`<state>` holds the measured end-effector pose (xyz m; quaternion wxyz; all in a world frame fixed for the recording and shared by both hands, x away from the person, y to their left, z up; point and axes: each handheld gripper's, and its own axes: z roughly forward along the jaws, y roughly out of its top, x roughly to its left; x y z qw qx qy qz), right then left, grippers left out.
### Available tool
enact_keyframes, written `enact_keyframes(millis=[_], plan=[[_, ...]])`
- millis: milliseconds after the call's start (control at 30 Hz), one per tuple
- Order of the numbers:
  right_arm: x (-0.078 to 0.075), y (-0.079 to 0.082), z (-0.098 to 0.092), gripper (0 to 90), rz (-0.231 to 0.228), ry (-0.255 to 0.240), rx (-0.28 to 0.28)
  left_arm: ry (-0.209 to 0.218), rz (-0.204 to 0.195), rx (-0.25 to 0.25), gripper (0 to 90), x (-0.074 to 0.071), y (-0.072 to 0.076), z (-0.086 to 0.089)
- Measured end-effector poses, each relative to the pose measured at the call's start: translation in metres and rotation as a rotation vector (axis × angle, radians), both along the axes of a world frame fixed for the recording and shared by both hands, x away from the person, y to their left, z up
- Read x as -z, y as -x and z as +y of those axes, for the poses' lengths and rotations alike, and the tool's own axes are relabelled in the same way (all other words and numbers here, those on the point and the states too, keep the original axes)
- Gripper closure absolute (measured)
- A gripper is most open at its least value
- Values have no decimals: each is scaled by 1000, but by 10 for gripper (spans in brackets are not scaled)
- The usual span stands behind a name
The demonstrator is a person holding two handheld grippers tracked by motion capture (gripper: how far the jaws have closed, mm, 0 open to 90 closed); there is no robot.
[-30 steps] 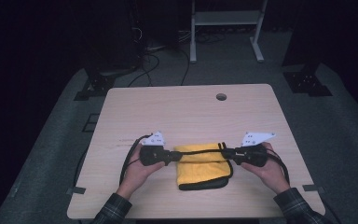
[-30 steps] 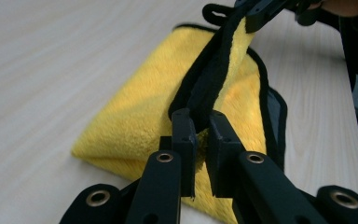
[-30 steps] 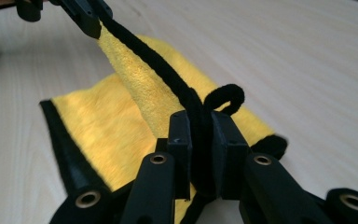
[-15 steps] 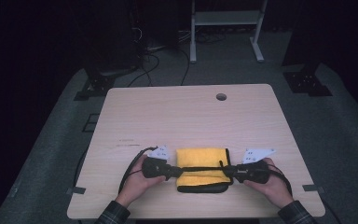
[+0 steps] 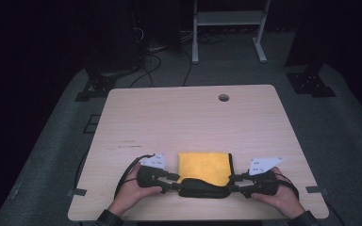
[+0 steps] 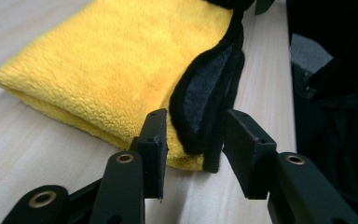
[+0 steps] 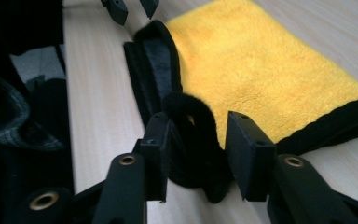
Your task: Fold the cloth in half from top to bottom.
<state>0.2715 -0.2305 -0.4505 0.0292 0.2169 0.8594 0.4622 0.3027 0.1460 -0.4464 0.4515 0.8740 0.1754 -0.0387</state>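
Legible text: none; faint dark marks on the table (image 5: 136,117) and on the grippers' white plates, too small to read

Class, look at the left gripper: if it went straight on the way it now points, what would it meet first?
Most likely the folded yellow cloth: its black edge already lies between the left gripper's open jaws, which have just been opening. Beyond it, the right gripper faces it, though depth is hard to judge.

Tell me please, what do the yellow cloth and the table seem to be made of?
Yellow cloth: probably microfibre or fleece; fluffy, matt pile, with a black, equally plush edge. Table: looks like light wood or wood-look laminate; pale grain lines, smooth, dull surface.
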Motion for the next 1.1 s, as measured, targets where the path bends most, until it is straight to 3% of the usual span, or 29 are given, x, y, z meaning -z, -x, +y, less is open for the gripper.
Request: enact_keyframes(millis=[367,467,600,633,667,700,800,1000,1100], plan=[[-21,-6,-10,662,-40,-110,39,44,-41,-114,631,-6,-22,-12],[-24,-10,-9,684,-53,-113,57,17,-46,-123,670,-1,-27,-20],[-15,-20,1,724,-48,-56,79,-19,-33,-105,707,8,-28,-30],[-11,-21,4,731,-44,-40,79,-38,-19,-73,715,13,-26,-36],[-8,-22,7,737,-31,-24,70,-38,-19,-73,723,13,-26,-36],[-4,-23,9,740,-20,-17,60,-56,-10,-30,730,16,-21,-39],[2,-19,12,746,-3,16,39,-91,-13,6,736,19,-13,-40],[11,-11,10,754,31,53,19,-81,-22,4,710,23,-4,-33],[12,-9,6,729,31,46,17,-69,-17,-1,652,20,-3,-31]])
